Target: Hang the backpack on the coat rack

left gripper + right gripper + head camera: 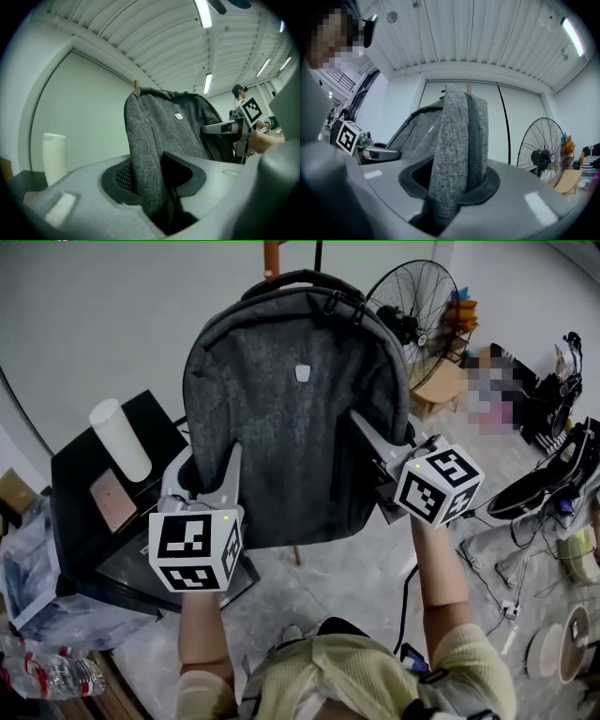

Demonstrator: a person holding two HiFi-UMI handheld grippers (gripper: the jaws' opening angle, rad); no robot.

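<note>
A grey backpack with a small shield badge hangs upright in the air between both grippers. My left gripper is shut on its left edge, the fabric pinched between the jaws. My right gripper is shut on its right, zippered edge. The black top handle points away from me. A brown wooden peg of the coat rack shows just beyond the handle, and its tip peeks over the backpack in the right gripper view. The rest of the rack is hidden behind the bag.
A black side table with a white cylinder and a pinkish card stands at the left. A standing fan and a wooden chair sit at the back right. Cables and gear lie on the floor at the right. A plastic bag lies at the lower left.
</note>
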